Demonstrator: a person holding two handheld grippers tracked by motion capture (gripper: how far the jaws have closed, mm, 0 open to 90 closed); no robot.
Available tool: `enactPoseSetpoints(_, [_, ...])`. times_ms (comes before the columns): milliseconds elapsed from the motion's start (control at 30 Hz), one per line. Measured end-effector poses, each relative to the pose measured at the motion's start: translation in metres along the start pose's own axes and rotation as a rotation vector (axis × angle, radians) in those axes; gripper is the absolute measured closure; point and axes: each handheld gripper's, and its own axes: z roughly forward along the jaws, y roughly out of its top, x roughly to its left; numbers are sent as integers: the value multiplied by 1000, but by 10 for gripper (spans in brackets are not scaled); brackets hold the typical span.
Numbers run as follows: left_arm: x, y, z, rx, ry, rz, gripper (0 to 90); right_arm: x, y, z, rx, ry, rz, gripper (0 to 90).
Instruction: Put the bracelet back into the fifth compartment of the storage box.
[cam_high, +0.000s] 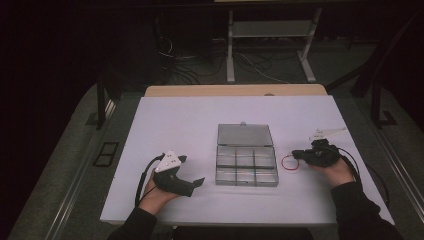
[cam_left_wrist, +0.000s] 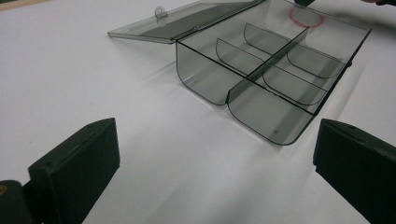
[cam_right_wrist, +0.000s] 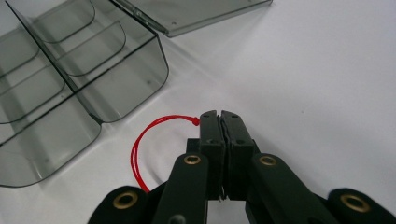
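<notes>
Forearms enter at 6 o'clock over the white desk (cam_high: 200, 115); dark floor and cables lie beyond. Left claw (cam_left_wrist: 215, 172) stands wide open, empty. Right claw (cam_right_wrist: 220, 122) is closed on the red cord loop (cam_right_wrist: 140, 149), at 3 o'clock of the open clear organiser box (cam_high: 246, 162).

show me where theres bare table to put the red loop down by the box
Bare table left of the open compartment box, and behind its lid. Crowded on the box's right, where the right gripper holds the red loop. The left gripper sits near the front left.
</notes>
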Motion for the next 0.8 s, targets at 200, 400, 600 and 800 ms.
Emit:
enactPoseSetpoints(200, [0,0,1,3,1,0,0,0,4,-7,-20,12,8,874])
enactPoseSetpoints(400, [-1,0,2,7,2,8,0,0,7,-14,-46,22,22,874])
enactPoseSetpoints(600, [-1,0,1,6,4,7,0,4,13,-19,-66,29,18,874])
enactPoseSetpoints(800, [-1,0,2,11,3,9,0,11,21,-20,-81,49,4,874])
